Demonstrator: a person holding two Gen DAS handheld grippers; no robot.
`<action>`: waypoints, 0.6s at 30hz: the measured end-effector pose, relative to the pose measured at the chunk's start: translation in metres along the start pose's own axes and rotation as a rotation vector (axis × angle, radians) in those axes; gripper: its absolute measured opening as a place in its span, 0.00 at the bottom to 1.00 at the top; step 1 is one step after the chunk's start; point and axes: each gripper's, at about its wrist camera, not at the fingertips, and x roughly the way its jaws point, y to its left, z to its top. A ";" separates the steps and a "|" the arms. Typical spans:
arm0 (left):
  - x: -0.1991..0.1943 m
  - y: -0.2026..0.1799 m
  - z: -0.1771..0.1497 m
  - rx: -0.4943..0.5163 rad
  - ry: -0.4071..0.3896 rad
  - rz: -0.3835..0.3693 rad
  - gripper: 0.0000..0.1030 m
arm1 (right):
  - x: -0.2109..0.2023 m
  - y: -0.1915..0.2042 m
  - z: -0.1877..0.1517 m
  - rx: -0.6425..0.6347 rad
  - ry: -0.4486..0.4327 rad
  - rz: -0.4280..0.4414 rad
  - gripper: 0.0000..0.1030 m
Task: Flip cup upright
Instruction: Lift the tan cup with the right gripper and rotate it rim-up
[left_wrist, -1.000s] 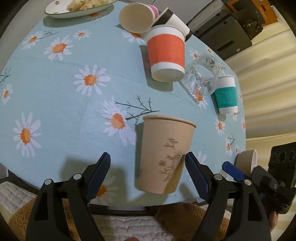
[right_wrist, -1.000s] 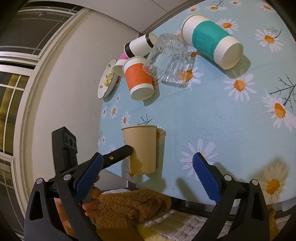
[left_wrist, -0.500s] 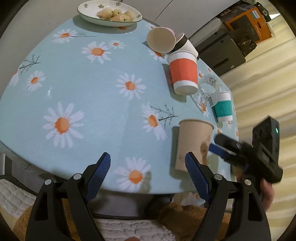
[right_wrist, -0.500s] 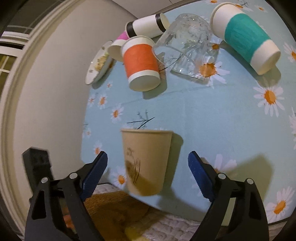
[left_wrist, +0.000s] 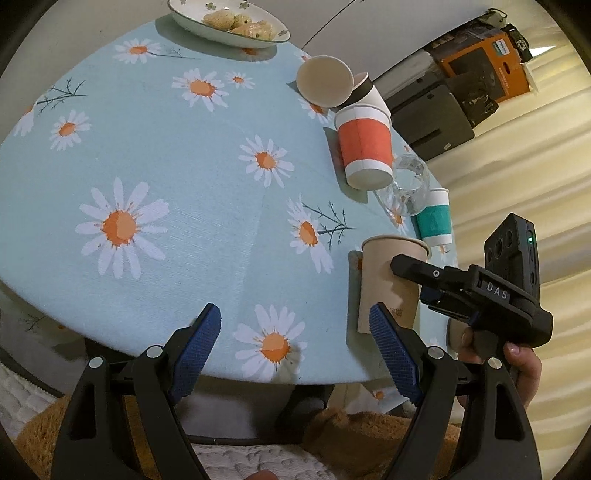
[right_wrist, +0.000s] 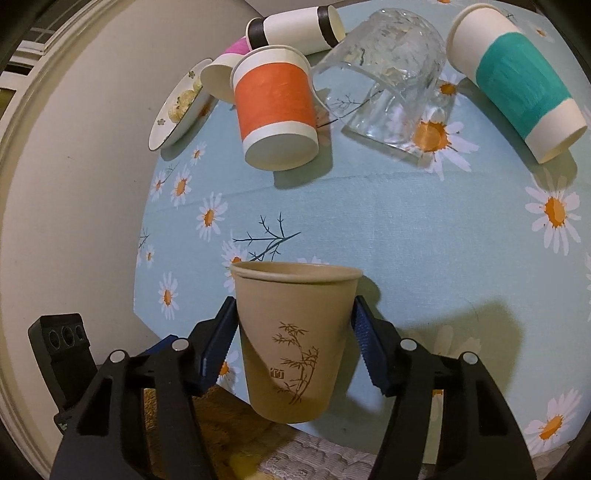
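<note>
While right hand-held gripper (right_wrist: 293, 345) clamps it, tan cup (right_wrist: 295, 339) stands mouth-up.

We've got a daisy-print tablecloth (left_wrist: 177, 155) with a bunch of stuff on it: an orange-banded cup (right_wrist: 275, 107) upside down, a glass mug (right_wrist: 391, 77) on its side next to it, a teal-banded cup (right_wrist: 517, 79) tipped over, and a plate of snacks (left_wrist: 229, 26) at the far edge.
</note>
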 end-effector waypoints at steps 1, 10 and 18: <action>-0.001 0.000 0.000 0.008 -0.006 0.002 0.78 | 0.000 0.000 0.000 -0.003 -0.003 -0.003 0.60; -0.014 0.005 0.001 0.064 -0.068 0.008 0.78 | -0.021 0.014 -0.007 -0.100 -0.107 -0.001 0.60; -0.029 0.013 -0.005 0.077 -0.125 -0.033 0.78 | -0.038 0.045 -0.032 -0.262 -0.297 -0.062 0.60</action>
